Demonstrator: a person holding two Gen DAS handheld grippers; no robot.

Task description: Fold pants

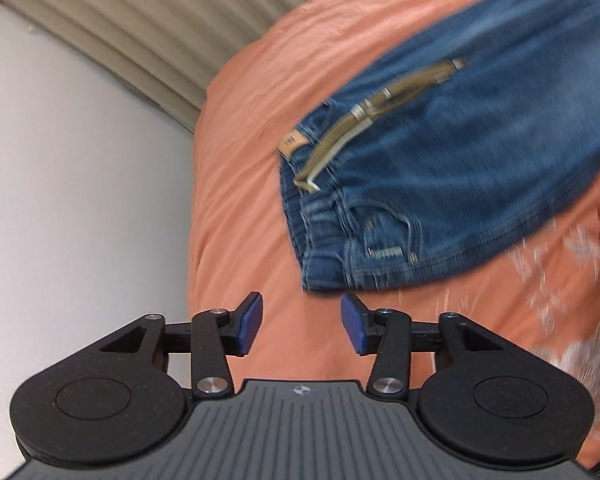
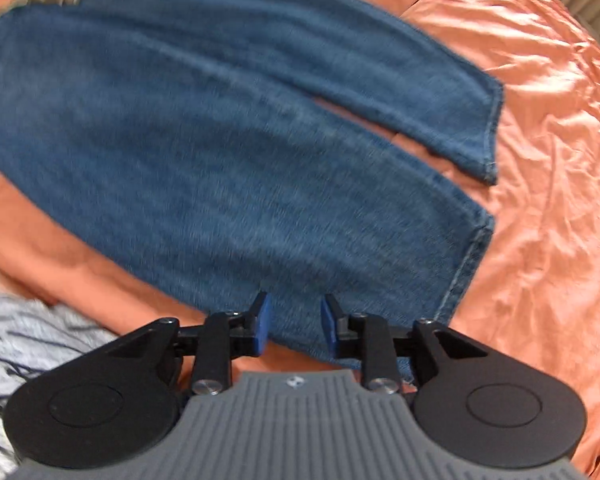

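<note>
Blue denim pants [image 2: 228, 152] lay lengthwise across the orange bedspread [image 2: 540, 160]; right gripper [image 2: 294, 326], empty and agape, nearest the hems; left gripper [image 1: 302, 326], likewise agape, beside the waistband.

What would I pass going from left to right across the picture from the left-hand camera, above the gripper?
Pale wall → ribbed beige curtain → orange bedspread → blue jeans with a tan belt.
</note>
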